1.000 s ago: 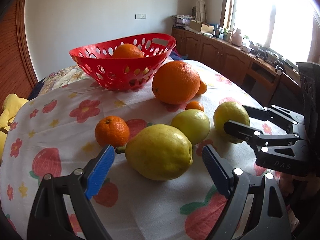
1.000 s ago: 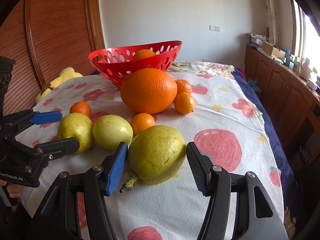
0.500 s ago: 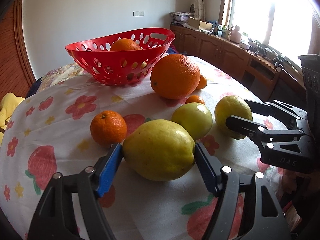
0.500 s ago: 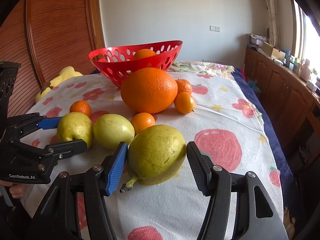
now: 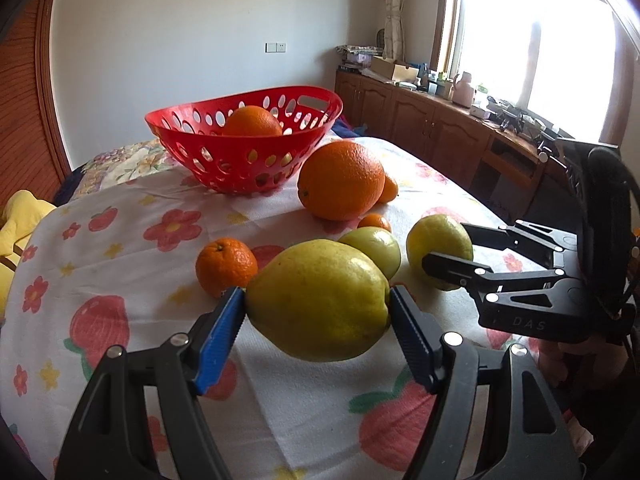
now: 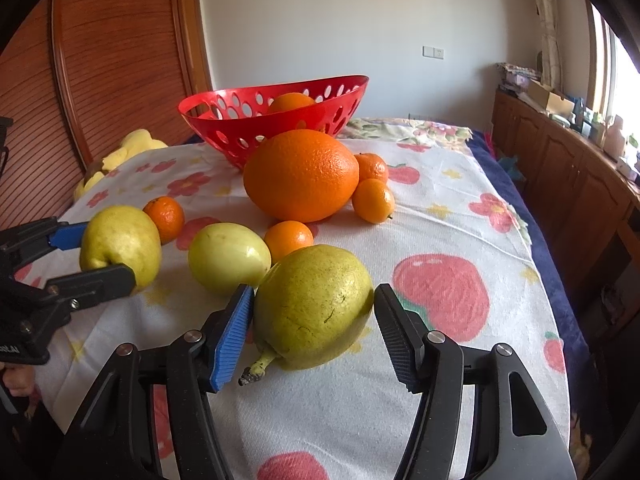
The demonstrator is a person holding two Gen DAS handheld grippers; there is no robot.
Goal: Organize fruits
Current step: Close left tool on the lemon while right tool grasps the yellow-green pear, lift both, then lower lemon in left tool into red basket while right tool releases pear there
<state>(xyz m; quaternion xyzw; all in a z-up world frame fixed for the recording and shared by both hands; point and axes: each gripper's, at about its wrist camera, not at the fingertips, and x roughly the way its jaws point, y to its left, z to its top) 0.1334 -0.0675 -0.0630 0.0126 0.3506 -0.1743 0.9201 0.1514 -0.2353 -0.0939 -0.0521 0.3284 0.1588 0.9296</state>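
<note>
My left gripper (image 5: 316, 312) is shut on a yellow pear (image 5: 320, 300) and holds it just above the flowered tablecloth; it also shows in the right wrist view (image 6: 120, 248). My right gripper (image 6: 314, 320) is open around a second, greenish pear (image 6: 316, 308) that lies on the cloth, its pads close to the fruit's sides. This pear also shows in the left wrist view (image 5: 438, 250). A red perforated basket (image 5: 248, 152) stands at the back with one orange (image 5: 252, 122) in it.
On the cloth lie a big orange (image 6: 300, 174), a pale green fruit (image 6: 228, 258) and several small tangerines (image 6: 372, 200). A yellow soft toy (image 5: 16, 224) lies at the left edge. Wooden cabinets (image 5: 440, 136) run along the right wall.
My left gripper moved forward around the yellow pear, closed on it and lifted it slightly. My right gripper stayed open around the greenish pear.
</note>
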